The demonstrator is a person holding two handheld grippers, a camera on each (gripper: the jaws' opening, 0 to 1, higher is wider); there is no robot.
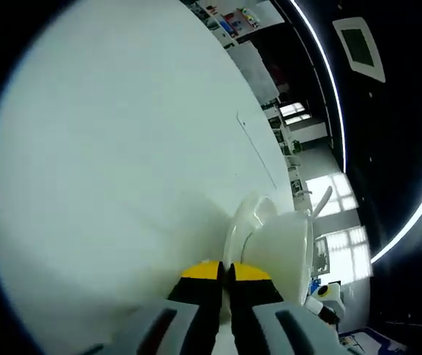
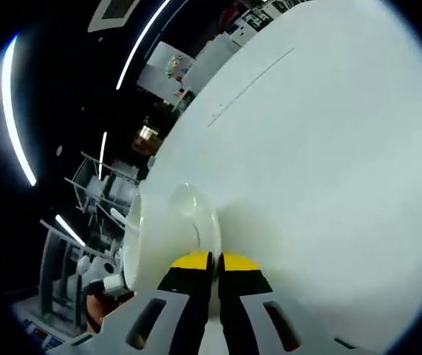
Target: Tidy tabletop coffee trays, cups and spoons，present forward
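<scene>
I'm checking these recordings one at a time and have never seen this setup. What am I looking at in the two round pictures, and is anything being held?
Each picture comes from a fisheye camera riding on a hand-held two-jaw gripper, looking along its yellow-tipped jaws; no robot arm is involved. In the left gripper view, the left gripper has its jaws pressed together on the rim of a white saucer carrying a white cup, a spoon sticking out. In the right gripper view, the right gripper pinches a white saucer's rim too. Both views are strongly tilted, so the white table looks slanted. Whether both hold one saucer, I cannot tell.
</scene>
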